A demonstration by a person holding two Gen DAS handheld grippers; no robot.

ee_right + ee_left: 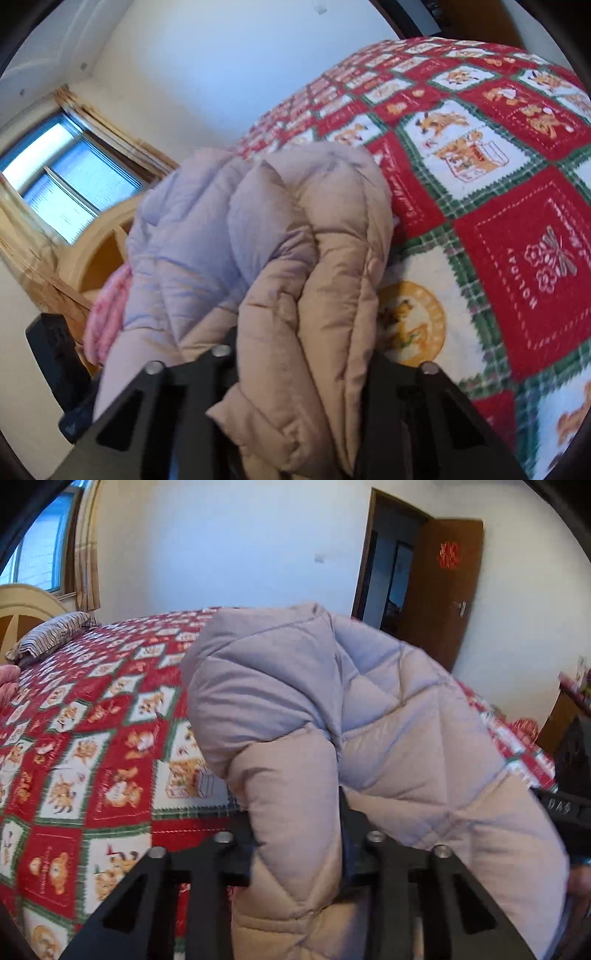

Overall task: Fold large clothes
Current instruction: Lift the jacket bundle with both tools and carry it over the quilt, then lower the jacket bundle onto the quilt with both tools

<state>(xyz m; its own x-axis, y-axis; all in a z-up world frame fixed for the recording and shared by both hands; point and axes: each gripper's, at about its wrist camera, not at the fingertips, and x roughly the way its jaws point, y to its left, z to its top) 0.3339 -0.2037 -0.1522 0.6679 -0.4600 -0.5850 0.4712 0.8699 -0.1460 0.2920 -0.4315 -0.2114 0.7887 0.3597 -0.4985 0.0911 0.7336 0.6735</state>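
A bed [92,746] covered by a red, white and green patchwork quilt [498,229] with bear motifs fills the room, and a striped pillow [55,635] lies at its head against a pale wooden headboard [26,605]. Above the headboard, a daylit window [44,550] with tan curtains [86,554] sits in a plain white wall [229,546]. Beyond the bed's far side, a brown door [443,594] bearing a red decoration [448,555] stands open on a dark doorway.

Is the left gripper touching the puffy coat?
Touching. The left wrist view shows the left gripper clamped on a thick fold of the puffy coat, the fabric bulging between its fingers.
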